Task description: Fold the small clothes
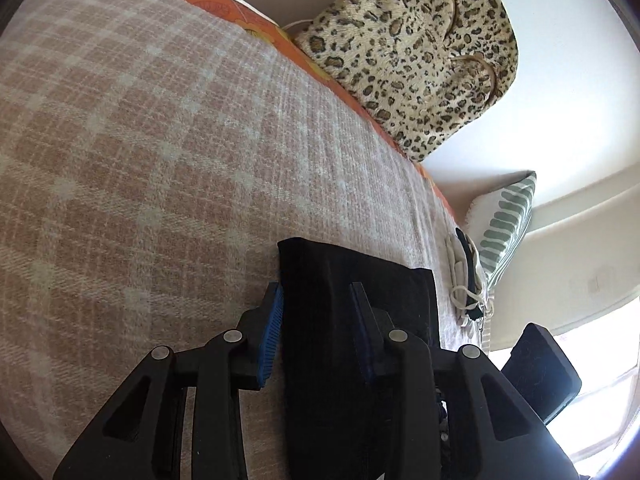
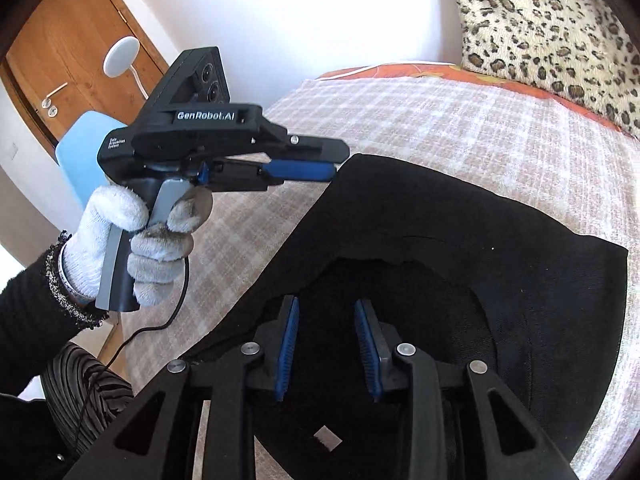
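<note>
A black, soft knit garment point(image 2: 460, 240) lies on the pink-and-cream checked blanket point(image 1: 140, 140) that covers the bed, near the blanket's side edge rather than its middle. In the right wrist view one edge of it is turned over on itself, and a curved opening with a small white label point(image 2: 328, 438) inside shows below the right gripper point(image 2: 327, 346). The garment looks only partly folded: at least one flap is laid over, but the shape is uneven and not yet a compact packet.

The right gripper hovers over the garment's opening with its blue ribbed pads apart and nothing pinched between them, so it is released. The left gripper point(image 1: 316, 332), held in a white knitted glove point(image 2: 120, 236), sits at the garment's corner towards the blanket's edge. Its jaws are also parted; the cloth's edge passes between them in its own view, yet the pads do not seem to press on it.

At the far edge of the blanket, beside a green-striped white cushion point(image 1: 504, 224), lies a small heap of cream and dark cloth items point(image 1: 466, 280), probably further pieces to fold or ones already set aside; which, the views do not show. A leopard-print plush pillow point(image 1: 420, 48) stands at the bed's head.

What remains, judging by this, is a further fold and smoothing of the black piece.
</note>
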`<state>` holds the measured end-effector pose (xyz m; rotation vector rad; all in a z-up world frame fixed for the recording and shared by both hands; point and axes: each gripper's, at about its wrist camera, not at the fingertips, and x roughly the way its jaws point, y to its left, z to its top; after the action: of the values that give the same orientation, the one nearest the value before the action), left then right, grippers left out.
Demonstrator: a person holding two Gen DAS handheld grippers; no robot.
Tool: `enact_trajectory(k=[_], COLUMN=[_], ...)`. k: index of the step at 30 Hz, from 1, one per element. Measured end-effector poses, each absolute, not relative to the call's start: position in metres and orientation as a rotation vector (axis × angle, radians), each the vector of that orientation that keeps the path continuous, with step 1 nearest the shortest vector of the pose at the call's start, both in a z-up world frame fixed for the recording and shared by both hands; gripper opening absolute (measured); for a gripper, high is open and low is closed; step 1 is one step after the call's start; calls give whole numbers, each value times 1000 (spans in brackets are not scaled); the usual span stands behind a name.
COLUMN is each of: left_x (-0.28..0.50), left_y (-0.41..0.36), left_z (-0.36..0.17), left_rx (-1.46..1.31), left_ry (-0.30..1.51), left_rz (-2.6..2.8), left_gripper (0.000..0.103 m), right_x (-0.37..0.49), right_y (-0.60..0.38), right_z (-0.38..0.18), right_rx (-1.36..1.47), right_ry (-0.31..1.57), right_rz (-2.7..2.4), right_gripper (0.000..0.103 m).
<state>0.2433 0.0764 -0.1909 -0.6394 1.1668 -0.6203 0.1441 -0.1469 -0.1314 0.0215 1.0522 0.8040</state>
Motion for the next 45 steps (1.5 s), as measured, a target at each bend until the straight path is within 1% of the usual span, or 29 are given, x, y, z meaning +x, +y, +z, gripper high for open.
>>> enact_trajectory(k=[5,10,12,16,19,21,22,23,27,31,33,37,38,39,40,41,44,45], left_x=[242,232,233,246,256,260,262,264,262,260,258,238,231,223,215,207,192,190], left_y=[78,68,65,65,71,73,75,77,78,83,89,101,102,103,104,104,103,101], left_z=[-195,-180,-179,-199,-206,-201,-199,-196,-186,-182,-180,-163,-159,-155,-153,-151,-154,-156], left_rx=[-732,-704,-686,-704,-766,-772,-796,-814,-787,-668,-642,-582,-571,-562,-559,-560,-580,-588], left_ry=[1162,1137,1122,1162,1141,1097,1075,1052,1008,1012,1032,1029,1033,1034,1039,1043,1070,1083], left_rz=[-688,-764,-776,-722,-702,-695,-698,-704,-694,-556,-530,-517,-518,-519,-518,-524,-546,-554], left_gripper=[31,31,31,31,31,26,16,0,1,1,2,13,20,26,37,43,46,46], right_x=[143,145,147,143,143,143,143,143,145,145,146,150,152,155,158,163,177,182], right_y=[-147,-147,-146,-146,-145,-145,-145,-144,-146,-147,-148,-167,-175,-183,-192,-202,-236,-248], right_z=[-137,-136,-137,-136,-136,-136,-136,-136,-136,-136,-133,-117,-111,-104,-98,-93,-87,-89], right_rx=[14,14,17,7,-1,-1,-4,-6,-7,-7,-5,70,94,110,119,128,164,187], right_ry=[1062,1060,1062,1059,1057,1056,1056,1055,1054,1056,1060,1032,1015,992,972,954,923,928], right_rz=[797,801,799,800,801,803,804,804,810,812,816,814,807,792,770,743,645,621], right_gripper=[31,31,29,29,29,29,29,29,29,29,29,32,32,33,33,36,40,45])
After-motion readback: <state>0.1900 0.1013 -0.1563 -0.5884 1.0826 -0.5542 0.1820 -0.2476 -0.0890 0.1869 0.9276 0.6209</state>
